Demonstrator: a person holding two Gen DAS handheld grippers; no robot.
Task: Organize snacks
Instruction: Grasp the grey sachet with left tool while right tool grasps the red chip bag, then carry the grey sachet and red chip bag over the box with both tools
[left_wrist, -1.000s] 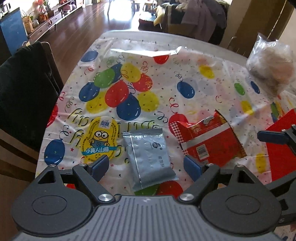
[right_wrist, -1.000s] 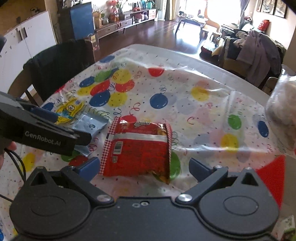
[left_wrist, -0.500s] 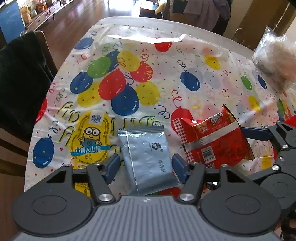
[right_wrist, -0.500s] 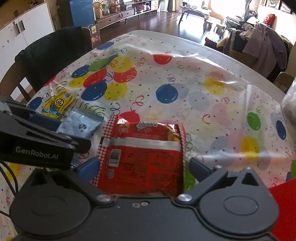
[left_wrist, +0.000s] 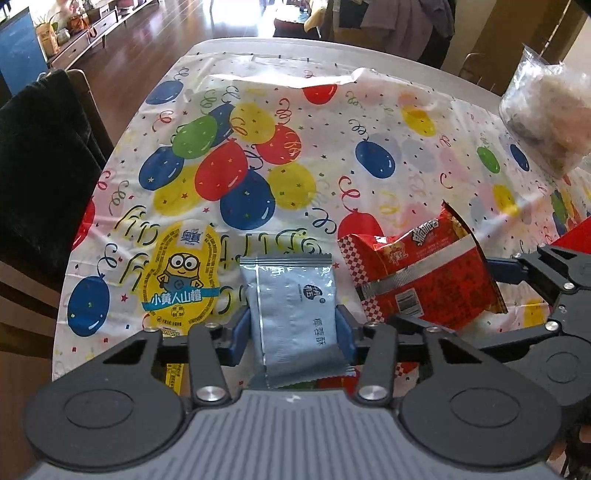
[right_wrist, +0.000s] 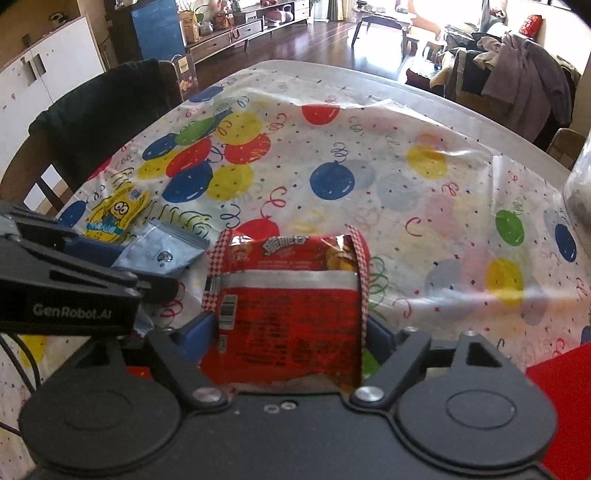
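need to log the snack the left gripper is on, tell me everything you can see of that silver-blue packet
The silver-blue packet is a flat foil-looking pouch with crimped, serrated end seals, a small round dark logo and a column of dark printed characters. It looks sealed and unopened. It lies flat on the balloon tablecloth, between the yellow cartoon snack pack and the red snack bag. The left gripper straddles its near half, jaws closing, blue pads at both long edges.

Balloon-print tablecloth (left_wrist: 369, 122) under snack packets (left_wrist: 421, 273)
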